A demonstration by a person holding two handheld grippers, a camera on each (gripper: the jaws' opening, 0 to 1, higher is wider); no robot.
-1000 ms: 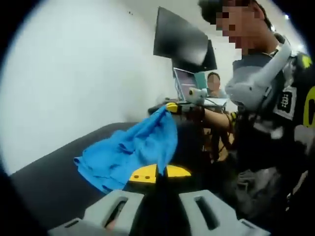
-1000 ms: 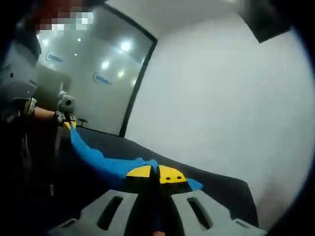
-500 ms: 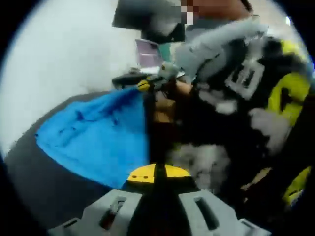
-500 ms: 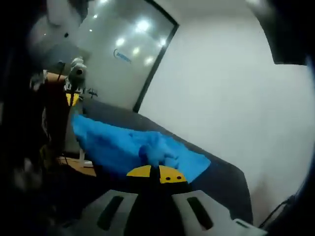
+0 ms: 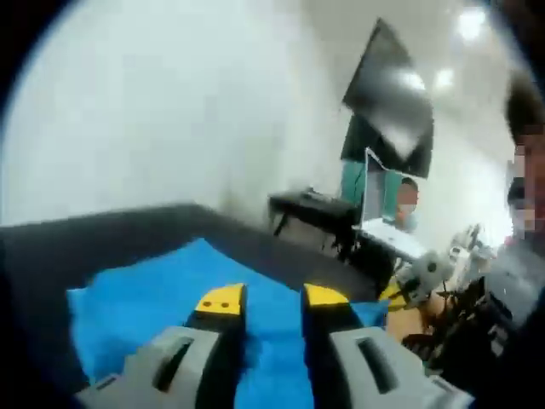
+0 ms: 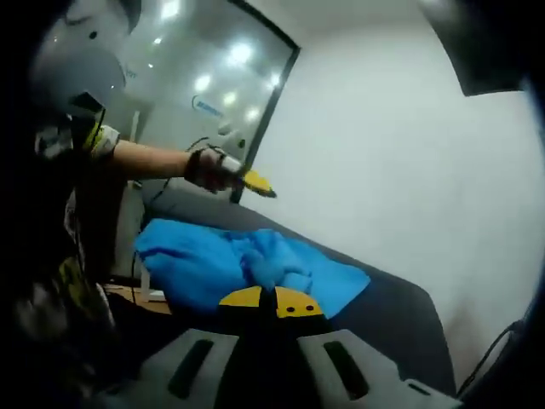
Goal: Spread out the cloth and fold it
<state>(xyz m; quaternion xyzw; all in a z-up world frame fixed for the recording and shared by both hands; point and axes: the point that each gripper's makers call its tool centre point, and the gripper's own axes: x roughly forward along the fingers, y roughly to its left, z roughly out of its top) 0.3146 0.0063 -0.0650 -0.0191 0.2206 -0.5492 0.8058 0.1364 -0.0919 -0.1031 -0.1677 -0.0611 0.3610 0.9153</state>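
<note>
The blue cloth (image 5: 162, 302) (image 6: 230, 264) lies rumpled on a dark table (image 5: 102, 234) (image 6: 400, 315). My left gripper (image 5: 272, 296) is open, its yellow-tipped jaws apart and hovering over the cloth with nothing between them. In the right gripper view the left gripper (image 6: 255, 182) is held in a hand, clear above the cloth. My right gripper (image 6: 272, 300) has its jaws together at the cloth's near edge, which runs down to the tips. In the left gripper view the right gripper (image 5: 407, 285) sits by the cloth's right corner.
A white wall stands behind the table. A dark monitor (image 5: 387, 106), a laptop (image 5: 383, 209) and a seated person (image 5: 407, 204) are at the far right of the left gripper view. A glass partition (image 6: 204, 94) and the person's sleeve (image 6: 68, 162) sit at the left of the right gripper view.
The left gripper has let go of the cloth, opened and risen above it. The cloth has dropped onto the table in a rumpled heap. The right gripper stays shut.
</note>
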